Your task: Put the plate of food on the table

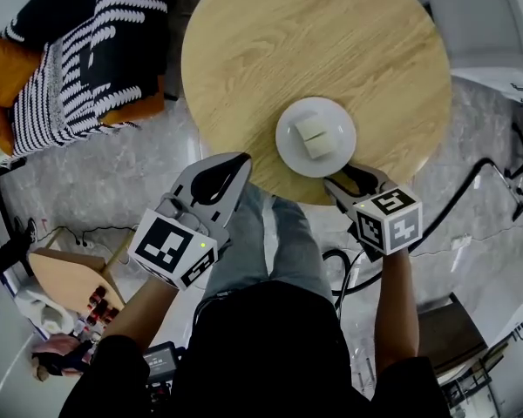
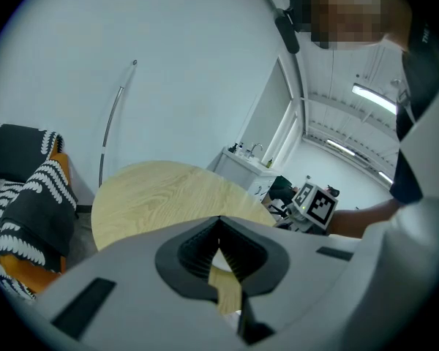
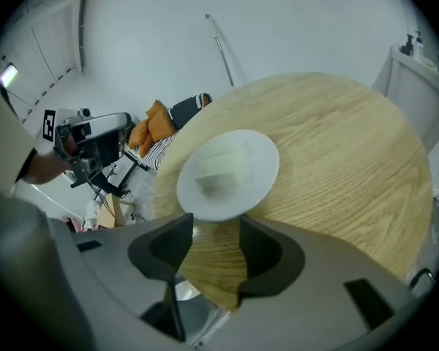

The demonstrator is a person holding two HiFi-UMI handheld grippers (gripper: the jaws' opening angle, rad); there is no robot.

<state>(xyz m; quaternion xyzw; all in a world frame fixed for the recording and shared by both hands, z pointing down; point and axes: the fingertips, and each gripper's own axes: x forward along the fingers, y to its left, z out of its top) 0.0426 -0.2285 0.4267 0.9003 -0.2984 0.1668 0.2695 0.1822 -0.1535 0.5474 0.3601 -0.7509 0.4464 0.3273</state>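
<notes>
One plate is being shown resting on the round table near its front edge, with a pale block of food on it. The right gripper is being held just short of the plate, jaws apart and empty. The left gripper is being held off the table's edge, jaws together on nothing. Placement is being judged done, so only a clean retreat is being called for, without nudging the plate.

The floor is of grey marbled stone. At the far left stands an orange sofa with black-and-white striped cushions. The round wooden table is in the middle, with a white counter near it at the right. A black cable lies on the floor. The wall is plain white, and long ceiling lamps are lit.
</notes>
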